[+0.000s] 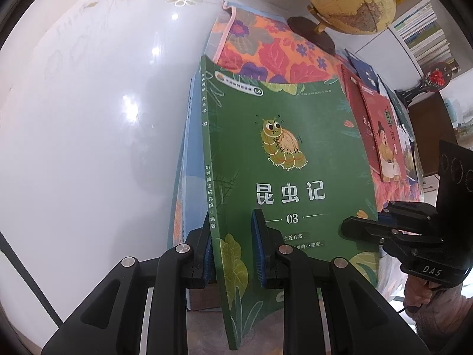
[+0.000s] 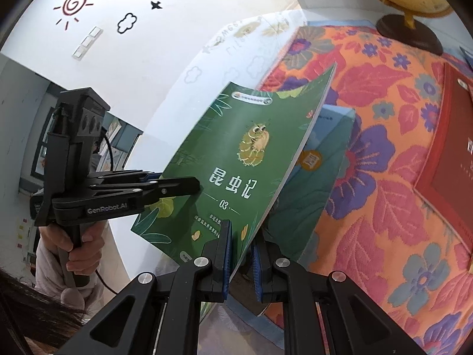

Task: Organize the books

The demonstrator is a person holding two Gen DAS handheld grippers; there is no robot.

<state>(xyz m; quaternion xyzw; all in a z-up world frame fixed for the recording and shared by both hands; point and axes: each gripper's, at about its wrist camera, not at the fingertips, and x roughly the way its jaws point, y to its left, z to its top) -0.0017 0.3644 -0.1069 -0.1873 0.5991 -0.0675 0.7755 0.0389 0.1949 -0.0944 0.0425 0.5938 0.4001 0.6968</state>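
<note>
Gripping the green book at its spine edge with the left gripper, blue pads pressing both faces, jaws nearly closed on the thin volume. Pinching the same green book at its opposite, open edge with the right gripper, jaws likewise clamped tight around cover and pages. Holding the book tilted above the table, cover with the cartoon caterpillar facing up, over a blue book lying beneath it, partly on the flowered cloth and partly on the glossy white tabletop. Lying further along the cloth, red books in a fanned row. Standing behind, at the cloth's far edge, a globe on a dark round base. Showing in the right wrist view, a hand wrapping the left gripper's handle.
</note>
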